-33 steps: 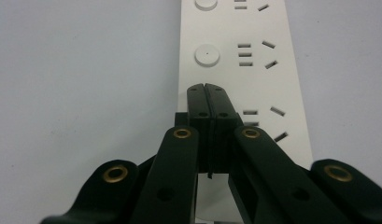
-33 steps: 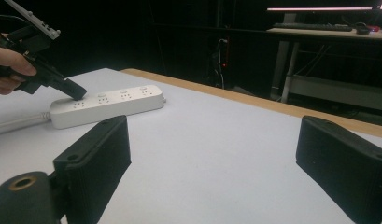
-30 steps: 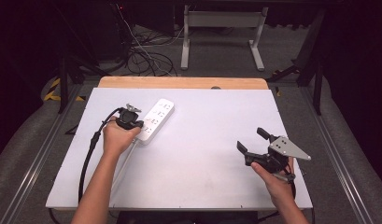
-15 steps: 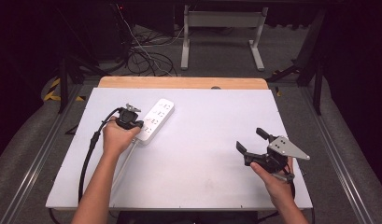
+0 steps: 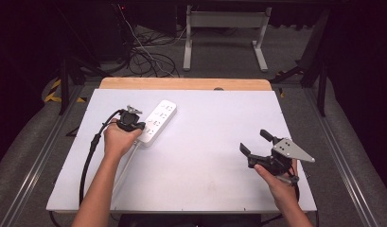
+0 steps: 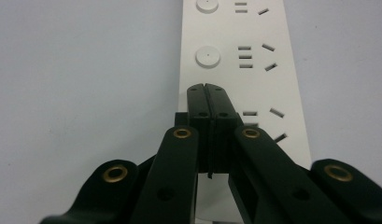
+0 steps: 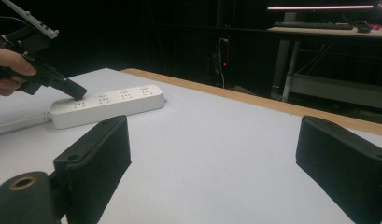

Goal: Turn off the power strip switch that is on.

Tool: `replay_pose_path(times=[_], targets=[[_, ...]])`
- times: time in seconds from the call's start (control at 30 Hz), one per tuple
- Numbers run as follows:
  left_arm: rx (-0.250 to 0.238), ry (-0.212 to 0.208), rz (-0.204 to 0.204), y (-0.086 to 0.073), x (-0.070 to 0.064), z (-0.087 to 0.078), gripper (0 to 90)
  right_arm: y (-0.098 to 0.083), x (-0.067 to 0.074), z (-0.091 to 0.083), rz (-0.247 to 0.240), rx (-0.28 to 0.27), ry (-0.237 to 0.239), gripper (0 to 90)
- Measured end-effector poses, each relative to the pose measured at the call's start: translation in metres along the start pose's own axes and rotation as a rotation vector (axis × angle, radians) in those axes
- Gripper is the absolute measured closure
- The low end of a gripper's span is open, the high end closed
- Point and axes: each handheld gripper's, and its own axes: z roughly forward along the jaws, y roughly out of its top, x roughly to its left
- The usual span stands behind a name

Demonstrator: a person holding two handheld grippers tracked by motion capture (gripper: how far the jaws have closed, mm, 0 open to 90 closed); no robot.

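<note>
— White plastic under my left claw [image 6: 208,88]: that's the power strip [image 5: 156,123], lying at about ten o'clock on the bench [image 5: 205,156], its length running toward one o'clock and its cord trailing back past my left hand [image 5: 118,141].

— What has changed in the last second?

— Almost nothing. The left claw sat on the near end of the strip a second ago and half a second ago, and it sits there now. The right claw [image 5: 255,142] has drifted a hair at most. I read that as a press being held, not a fresh approach.

— State of the claws?

— Left one is clenched, jaws pressed flat together with nothing between them. In the left gripper view the closed tip comes down on the strip's top face, just short of a round switch button [image 6: 208,57] and beside the socket slots. In the right gripper view [image 7: 73,93] it looks to touch the strip, though I can't be sure it bears down. The right claw is released, jaws wide, hovering at four o'clock, well apart from the strip.

— Next?

— My guess: the nearest switch is the target.
</note>
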Motion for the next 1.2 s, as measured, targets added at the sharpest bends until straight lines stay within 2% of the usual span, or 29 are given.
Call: replay_pose_path(times=[0.17,0.33,0.4,0.73,0.87,0.97,1.03,1.1,1.2], targets=[[0.010,0.004,0.006,0.002,0.000,0.000,90.0,0.000,0.000,0.000,0.004,0.001,-0.002,10.2],[0.001,-0.004,0.007,0.001,0.001,0.000,90.0,-0.001,-0.001,0.000,0.009,0.004,-0.004,10.2],[-0.015,0.005,0.009,0.002,0.001,-0.001,90.0,-0.001,-0.001,0.000,0.004,0.004,-0.004,10.2],[-0.023,0.013,0.027,0.001,0.001,0.000,90.0,-0.002,-0.001,0.000,0.010,0.005,-0.006,10.2],[-0.031,0.010,0.016,0.000,0.002,0.000,90.0,-0.002,-0.001,0.000,0.009,0.004,-0.006,10.2],[-0.044,-0.002,-0.020,-0.001,0.004,0.000,90.0,-0.002,-0.002,0.000,0.005,0.008,-0.006,10.2],[-0.043,0.004,-0.023,-0.002,0.007,-0.001,90.0,-0.002,-0.002,0.000,0.005,0.007,-0.006,10.2],[-0.042,0.012,-0.006,-0.005,0.010,-0.002,90.0,-0.002,-0.002,-0.001,0.006,0.008,-0.008,10.2],[-0.083,0.002,-0.035,-0.009,0.015,-0.009,90.0,-0.003,-0.004,-0.001,0.010,0.008,-0.011,10.3]])
